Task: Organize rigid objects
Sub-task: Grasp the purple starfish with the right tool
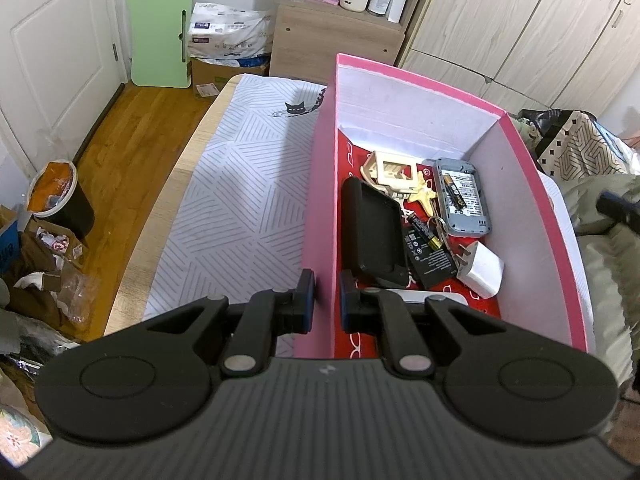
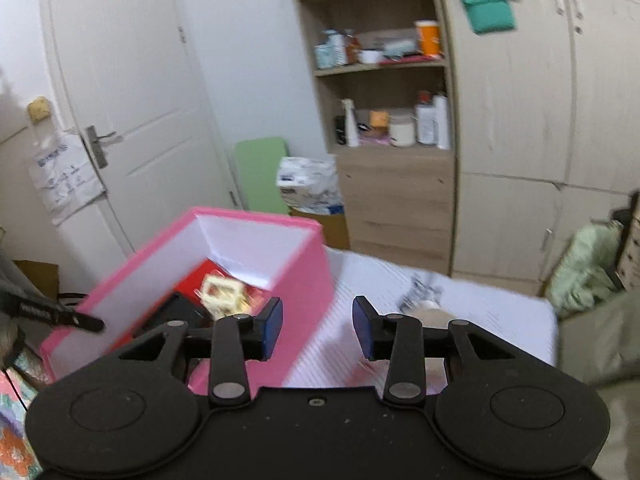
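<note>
On the desk [image 1: 160,216], over a striped grey-and-white cloth [image 1: 248,184] with a small black cat print, stands a pink box [image 1: 320,184] with white inner walls and a red floor. The left gripper [image 1: 327,300] is clamped on the box's left wall near the front corner: one finger sits outside the wall and the other inside, both pads pressing on the pink board.

Inside the box lie the rigid objects (all grouped toward the middle and right):
- a black case [image 1: 374,232], tilted against the left wall;
- a cream plastic frame piece [image 1: 394,174], behind the case;
- a grey device with its battery bay open [image 1: 462,196], a loose battery resting in it;
- a black flat battery pack [image 1: 430,258] with a second AA cell lying across it;
- a white charger plug [image 1: 482,268], prongs pointing left.

The right gripper [image 2: 318,326] hovers over the cloth just beside the box's right wall [image 2: 308,280]. Its fingers stand apart with nothing between them. This view is motion-blurred, so objects farther along the desk cannot be identified.
</note>
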`<action>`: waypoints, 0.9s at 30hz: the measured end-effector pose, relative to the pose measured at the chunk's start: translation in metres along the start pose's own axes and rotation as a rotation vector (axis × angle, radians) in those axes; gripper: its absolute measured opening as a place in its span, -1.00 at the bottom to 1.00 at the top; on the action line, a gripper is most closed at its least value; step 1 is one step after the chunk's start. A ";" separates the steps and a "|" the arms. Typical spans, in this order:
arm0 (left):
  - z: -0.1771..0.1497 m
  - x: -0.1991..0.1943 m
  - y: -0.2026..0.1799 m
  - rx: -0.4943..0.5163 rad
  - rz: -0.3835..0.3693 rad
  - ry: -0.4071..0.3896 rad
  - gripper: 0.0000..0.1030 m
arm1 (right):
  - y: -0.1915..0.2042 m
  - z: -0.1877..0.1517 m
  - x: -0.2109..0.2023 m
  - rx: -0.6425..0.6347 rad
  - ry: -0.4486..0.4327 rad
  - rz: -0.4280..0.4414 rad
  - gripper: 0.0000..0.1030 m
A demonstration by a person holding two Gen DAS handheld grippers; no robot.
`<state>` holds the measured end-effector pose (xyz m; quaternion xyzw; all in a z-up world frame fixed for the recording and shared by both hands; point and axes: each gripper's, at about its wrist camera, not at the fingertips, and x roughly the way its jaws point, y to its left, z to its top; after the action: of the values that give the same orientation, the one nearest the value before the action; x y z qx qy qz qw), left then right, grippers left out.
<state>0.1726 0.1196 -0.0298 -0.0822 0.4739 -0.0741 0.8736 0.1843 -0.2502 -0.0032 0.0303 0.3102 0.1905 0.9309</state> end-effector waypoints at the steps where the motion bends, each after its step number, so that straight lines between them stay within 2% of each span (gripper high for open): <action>1: 0.000 0.000 0.000 0.003 0.002 0.000 -0.81 | -0.005 -0.007 -0.002 0.008 0.006 -0.018 -0.15; 4: 0.000 -0.001 -0.001 0.006 0.003 0.000 -0.81 | -0.018 -0.027 -0.004 0.025 0.025 -0.052 -0.15; 7: 0.002 0.000 0.002 -0.011 -0.012 0.005 -0.81 | -0.029 -0.051 0.001 0.034 0.030 -0.040 -0.12; 12: 0.002 0.000 0.000 -0.005 0.001 0.005 -0.81 | -0.044 -0.081 0.028 0.045 0.063 -0.129 -0.11; 18: 0.003 0.000 -0.001 -0.016 0.005 0.012 -0.81 | -0.055 -0.090 0.049 0.029 0.069 -0.209 0.06; 21: 0.003 0.000 -0.001 -0.015 0.010 0.012 -0.81 | -0.061 -0.089 0.056 0.032 0.060 -0.222 0.19; 27: 0.003 0.000 -0.002 -0.014 0.012 0.009 -0.81 | -0.068 -0.088 0.070 0.035 0.044 -0.218 0.30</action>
<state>0.1744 0.1183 -0.0278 -0.0854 0.4789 -0.0659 0.8712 0.2069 -0.2925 -0.1259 0.0083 0.3353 0.0831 0.9384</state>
